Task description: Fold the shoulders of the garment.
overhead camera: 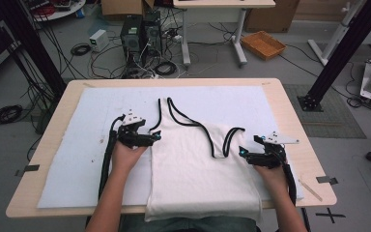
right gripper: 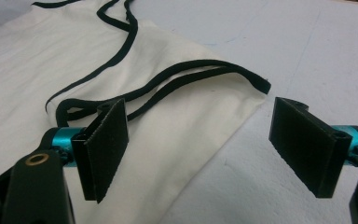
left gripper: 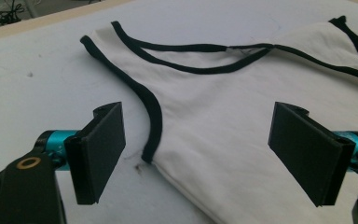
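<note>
White cotton tank top with black trim (overhead camera: 198, 164) lies flat on the white foam mat (overhead camera: 77, 159), hem hanging over the tabletop's near edge. Left gripper (overhead camera: 155, 137) and right gripper (overhead camera: 242, 151): jaws wide, empty (nothing pinched yet). Bite both layers at each side edge before folding.

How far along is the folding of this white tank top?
Done: one side of the tank top lies folded inward, its strap doubled over near the right gripper. In hand: nothing; the left gripper and the right one stand open at the garment's edges. Left: probably the other side fold and the lengthwise fold.
</note>
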`<state>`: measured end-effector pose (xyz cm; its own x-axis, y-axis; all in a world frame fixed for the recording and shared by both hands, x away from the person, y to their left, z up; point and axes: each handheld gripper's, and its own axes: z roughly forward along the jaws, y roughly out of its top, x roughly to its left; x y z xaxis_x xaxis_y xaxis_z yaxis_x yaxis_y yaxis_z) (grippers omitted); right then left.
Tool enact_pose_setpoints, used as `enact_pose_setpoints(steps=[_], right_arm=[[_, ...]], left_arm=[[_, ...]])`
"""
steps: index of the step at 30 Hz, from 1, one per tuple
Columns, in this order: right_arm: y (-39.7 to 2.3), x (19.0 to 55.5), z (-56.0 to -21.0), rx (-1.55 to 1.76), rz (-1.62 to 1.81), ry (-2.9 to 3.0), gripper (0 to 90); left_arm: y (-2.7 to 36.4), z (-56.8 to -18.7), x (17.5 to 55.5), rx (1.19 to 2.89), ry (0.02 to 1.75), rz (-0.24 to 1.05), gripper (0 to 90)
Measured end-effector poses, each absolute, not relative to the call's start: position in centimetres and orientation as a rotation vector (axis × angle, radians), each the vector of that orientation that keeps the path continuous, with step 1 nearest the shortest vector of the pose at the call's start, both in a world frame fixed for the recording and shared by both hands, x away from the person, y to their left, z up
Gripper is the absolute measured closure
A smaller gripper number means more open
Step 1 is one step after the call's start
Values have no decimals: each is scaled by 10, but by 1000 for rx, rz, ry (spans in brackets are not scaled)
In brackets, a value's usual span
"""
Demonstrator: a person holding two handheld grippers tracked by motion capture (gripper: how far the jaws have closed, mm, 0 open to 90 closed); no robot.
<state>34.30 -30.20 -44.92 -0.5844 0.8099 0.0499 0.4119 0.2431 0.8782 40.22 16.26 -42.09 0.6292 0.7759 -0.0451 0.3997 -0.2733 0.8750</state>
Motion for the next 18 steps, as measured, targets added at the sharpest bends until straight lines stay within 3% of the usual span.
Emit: enact_pose_setpoints(steps=[18], right_arm=[[-302,344,-449,1121,1290,2109,200]], left_arm=[[153,-426,475,1894,1098,443,217]])
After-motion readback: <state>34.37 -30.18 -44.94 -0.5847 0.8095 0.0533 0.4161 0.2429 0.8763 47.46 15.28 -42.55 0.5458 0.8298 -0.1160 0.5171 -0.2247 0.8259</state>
